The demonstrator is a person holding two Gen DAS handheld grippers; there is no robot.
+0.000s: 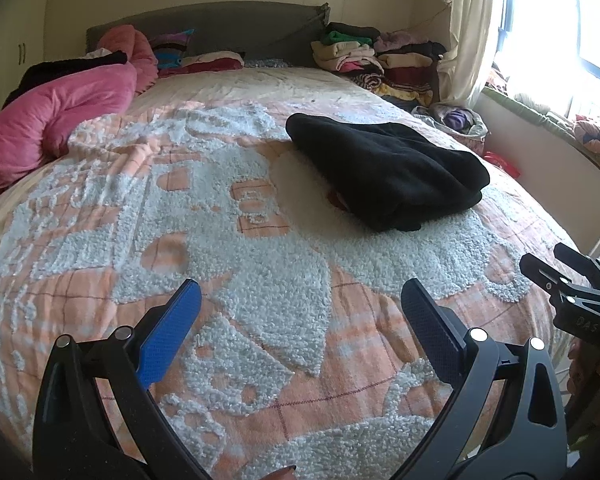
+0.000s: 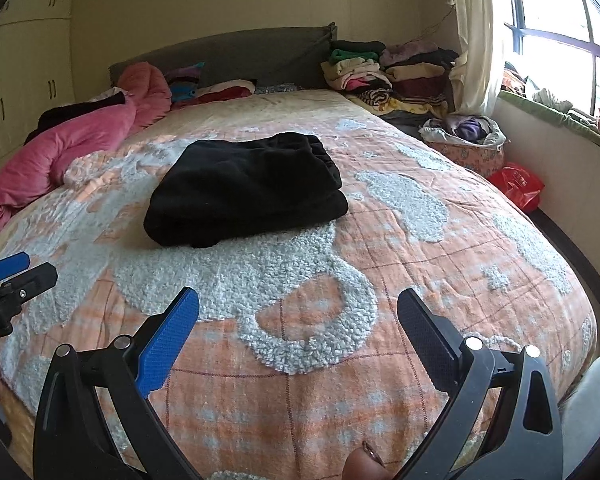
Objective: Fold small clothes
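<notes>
A black garment [image 1: 388, 168] lies folded in a compact stack on the orange and white bedspread [image 1: 228, 264]; it also shows in the right wrist view [image 2: 244, 192]. My left gripper [image 1: 300, 300] is open and empty, above the bedspread short of the garment. My right gripper [image 2: 298, 306] is open and empty, also near the bed's front edge, well short of the garment. The right gripper shows at the right edge of the left wrist view [image 1: 560, 268]. The left gripper shows at the left edge of the right wrist view [image 2: 16, 268].
A pink quilt [image 1: 56, 116] lies bunched along the bed's left side. Stacks of folded clothes [image 1: 380, 60] sit at the headboard's right. A basket of laundry [image 2: 466, 140] and a red bag [image 2: 516, 184] stand on the floor right of the bed, below the window.
</notes>
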